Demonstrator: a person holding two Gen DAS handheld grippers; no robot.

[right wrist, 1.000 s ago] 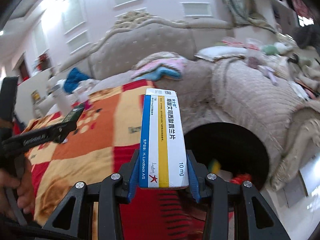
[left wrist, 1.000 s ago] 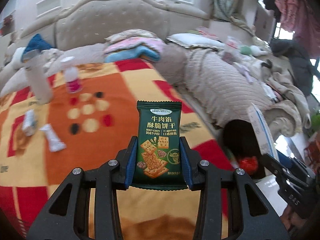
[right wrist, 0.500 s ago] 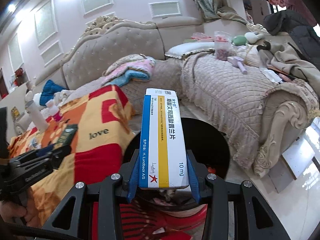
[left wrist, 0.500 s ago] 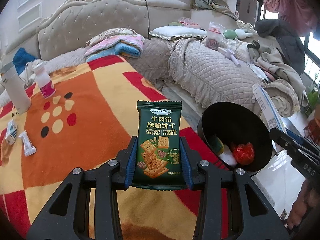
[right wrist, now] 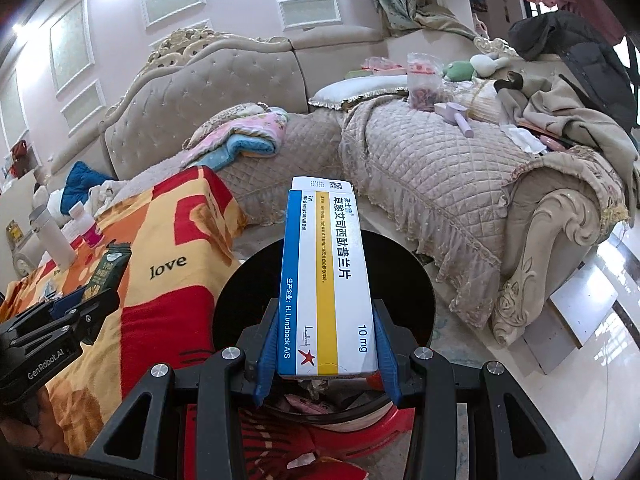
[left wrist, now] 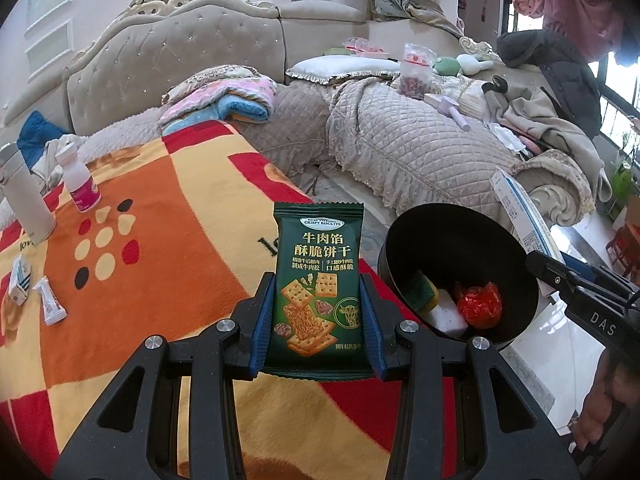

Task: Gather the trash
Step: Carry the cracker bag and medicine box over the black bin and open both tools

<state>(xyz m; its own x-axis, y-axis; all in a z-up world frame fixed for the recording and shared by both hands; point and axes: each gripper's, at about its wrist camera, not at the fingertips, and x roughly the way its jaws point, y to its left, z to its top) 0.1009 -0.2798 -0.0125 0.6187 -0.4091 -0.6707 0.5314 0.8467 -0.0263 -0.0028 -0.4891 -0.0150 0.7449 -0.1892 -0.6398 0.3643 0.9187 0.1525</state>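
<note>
My left gripper point(left wrist: 319, 312) is shut on a green biscuit packet point(left wrist: 319, 280), held upright over the blanket-covered table beside a black trash bin point(left wrist: 460, 240). The bin holds a red wrapper point(left wrist: 480, 304), a sponge and a white piece. My right gripper point(right wrist: 326, 348) is shut on a white, blue and yellow medicine box point(right wrist: 326, 280), held above the bin's opening point(right wrist: 248, 292). The right gripper and its box also show at the right of the left wrist view point(left wrist: 520, 208). The left gripper with the packet shows at the left of the right wrist view point(right wrist: 96, 280).
On the orange and red blanket point(left wrist: 160, 240) lie a small white sachet point(left wrist: 50, 300) and a small carton point(left wrist: 20, 280); a white flask point(left wrist: 24, 196) and a pink-labelled bottle point(left wrist: 80, 184) stand at the back. A beige sofa point(left wrist: 420, 140) with clutter stands behind the bin.
Both grippers have moved right toward the bin, each keeping its grip. The bin has come fully into the left view, and the medicine box now hangs over its opening.
</note>
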